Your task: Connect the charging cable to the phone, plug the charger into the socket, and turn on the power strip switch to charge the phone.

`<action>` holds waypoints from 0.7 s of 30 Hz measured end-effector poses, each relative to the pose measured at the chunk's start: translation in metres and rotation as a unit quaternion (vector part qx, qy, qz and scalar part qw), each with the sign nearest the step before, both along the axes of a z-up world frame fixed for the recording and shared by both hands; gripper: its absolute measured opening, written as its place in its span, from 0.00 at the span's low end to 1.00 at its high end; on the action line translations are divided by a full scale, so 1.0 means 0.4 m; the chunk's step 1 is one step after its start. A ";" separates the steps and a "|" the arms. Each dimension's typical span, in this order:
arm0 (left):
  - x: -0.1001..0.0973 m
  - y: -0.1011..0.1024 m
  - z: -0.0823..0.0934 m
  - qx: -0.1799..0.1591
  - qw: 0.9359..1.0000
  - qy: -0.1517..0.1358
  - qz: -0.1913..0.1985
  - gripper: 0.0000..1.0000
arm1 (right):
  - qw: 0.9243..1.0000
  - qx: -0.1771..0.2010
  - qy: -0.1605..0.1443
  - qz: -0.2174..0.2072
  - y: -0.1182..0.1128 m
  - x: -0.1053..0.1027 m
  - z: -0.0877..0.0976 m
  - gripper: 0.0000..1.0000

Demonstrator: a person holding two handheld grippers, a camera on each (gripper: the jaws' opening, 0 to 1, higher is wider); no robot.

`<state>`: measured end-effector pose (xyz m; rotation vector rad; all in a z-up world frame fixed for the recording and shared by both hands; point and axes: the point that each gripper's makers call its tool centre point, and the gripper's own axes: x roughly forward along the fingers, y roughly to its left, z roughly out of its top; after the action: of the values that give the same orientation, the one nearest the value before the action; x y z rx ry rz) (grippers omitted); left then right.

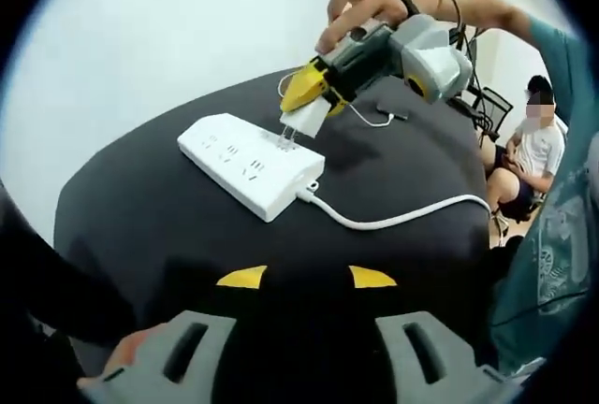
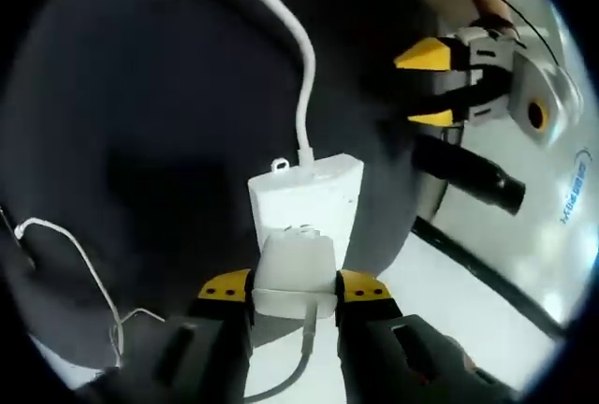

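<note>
A white power strip (image 1: 251, 163) lies on the black table (image 1: 140, 226), with its thick white cord (image 1: 402, 219) running off to the right. My right gripper (image 1: 311, 103) comes in from the upper right, shut on a white charger (image 1: 307, 120) whose prongs point down at the strip's sockets. In the right gripper view the charger (image 2: 295, 273) is pinched between my right gripper's (image 2: 293, 289) yellow-tipped jaws, just over the strip's end (image 2: 307, 196). A thin white charging cable (image 2: 80, 256) trails off to the left. My left gripper (image 1: 307, 278) is open and holds nothing.
A person sits on a chair (image 1: 535, 147) beyond the table's right edge. My left gripper (image 2: 429, 86) shows at the upper right of the right gripper view, off the table's edge. The thin cable (image 1: 372, 120) ends near a small dark thing on the far side.
</note>
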<state>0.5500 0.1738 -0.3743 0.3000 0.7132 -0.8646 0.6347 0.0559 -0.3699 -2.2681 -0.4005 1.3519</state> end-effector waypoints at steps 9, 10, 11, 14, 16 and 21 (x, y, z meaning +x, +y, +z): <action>0.011 0.004 0.008 -0.002 1.000 -0.009 -0.004 0.28 | 0.999 -0.040 0.001 0.018 0.008 0.005 -0.018 0.31; 0.013 0.006 0.007 -0.002 1.000 -0.010 -0.004 0.27 | 0.999 -0.043 0.001 0.019 0.009 0.009 -0.020 0.31; 0.014 0.007 0.007 -0.003 1.000 -0.010 -0.003 0.27 | 0.998 -0.062 0.001 0.034 0.009 0.007 -0.026 0.31; 0.012 0.007 0.003 -0.005 1.000 -0.009 -0.004 0.27 | 0.997 -0.074 0.001 0.036 0.014 0.019 -0.022 0.32; 0.010 0.009 0.000 -0.003 1.000 -0.009 -0.006 0.27 | 0.996 -0.080 0.003 0.034 0.015 0.021 -0.020 0.32; 0.012 0.009 -0.001 -0.006 1.000 -0.009 -0.004 0.27 | 0.993 -0.111 -0.014 0.050 0.015 0.013 -0.023 0.32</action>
<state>0.5548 0.1775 -0.3749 0.3007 0.6896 -0.8728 0.6399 0.0618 -0.3793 -2.4778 -0.3937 1.4812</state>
